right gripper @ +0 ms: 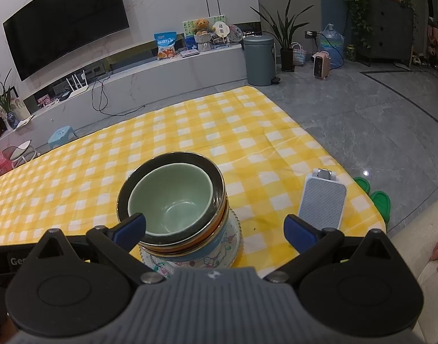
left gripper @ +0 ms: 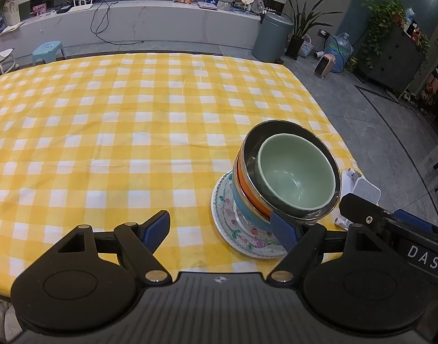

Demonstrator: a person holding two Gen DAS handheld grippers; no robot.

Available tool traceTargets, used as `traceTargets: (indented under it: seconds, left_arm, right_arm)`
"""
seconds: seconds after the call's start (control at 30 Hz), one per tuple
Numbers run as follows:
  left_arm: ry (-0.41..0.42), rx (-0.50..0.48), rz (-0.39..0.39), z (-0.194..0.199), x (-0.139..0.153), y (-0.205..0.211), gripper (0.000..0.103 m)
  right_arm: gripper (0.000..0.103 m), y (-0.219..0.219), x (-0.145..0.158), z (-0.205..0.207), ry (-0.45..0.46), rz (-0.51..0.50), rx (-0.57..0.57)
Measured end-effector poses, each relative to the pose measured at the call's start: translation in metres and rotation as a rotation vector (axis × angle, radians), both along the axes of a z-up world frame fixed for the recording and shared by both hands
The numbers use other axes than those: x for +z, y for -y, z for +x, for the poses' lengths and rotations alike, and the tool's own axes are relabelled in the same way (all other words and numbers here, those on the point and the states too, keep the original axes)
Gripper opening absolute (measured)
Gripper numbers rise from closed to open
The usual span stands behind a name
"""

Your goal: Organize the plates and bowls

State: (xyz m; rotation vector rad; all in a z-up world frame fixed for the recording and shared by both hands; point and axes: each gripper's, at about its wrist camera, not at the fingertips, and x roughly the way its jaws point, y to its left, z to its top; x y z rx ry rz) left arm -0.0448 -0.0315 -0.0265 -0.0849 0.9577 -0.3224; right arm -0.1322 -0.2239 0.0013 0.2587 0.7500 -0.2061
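Wide table under a yellow-and-white checked cloth (left gripper: 104, 132), filling most of both wrist views. Near its right front corner, a stack of dishes: a clear patterned glass plate with a scalloped rim (left gripper: 233, 235) lying flat on the cloth, then a pale blue bowl (left gripper: 244, 212), an orange bowl (left gripper: 244, 185) and a shiny steel bowl (left gripper: 251, 143) nested one in another, topped by a light green ceramic bowl (left gripper: 296, 172) sitting inside the steel one. Whole stack leaning slightly in the left wrist view. Just right of the stack, a flat white-and-grey device (right gripper: 322, 200) lying on the cloth, apart from the plate. Left gripper (left gripper: 221, 230) with blue-padded fingers spread wide, right pad close against the stack's side, nothing clamped. Right gripper (right gripper: 216, 228) likewise spread wide, left pad in front of the green bowl's rim, contact impossible to tell.
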Motion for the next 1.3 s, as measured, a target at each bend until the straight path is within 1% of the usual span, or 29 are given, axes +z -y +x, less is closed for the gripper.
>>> traceTargets:
  seconds: [1.0, 1.3]
  left_arm:
    - [-0.012, 0.0, -0.01, -0.0002, -0.0004, 0.0024, 0.093]
    - [-0.013, 0.0, -0.009, 0.0009, -0.0018, -0.0017, 0.093]
  right_arm:
    - [0.1, 0.0036, 0.0002, -0.0015, 0.007, 0.017, -0.007]
    - [0.1, -0.0008, 0.0015, 0.0004, -0.005, -0.012, -0.009]
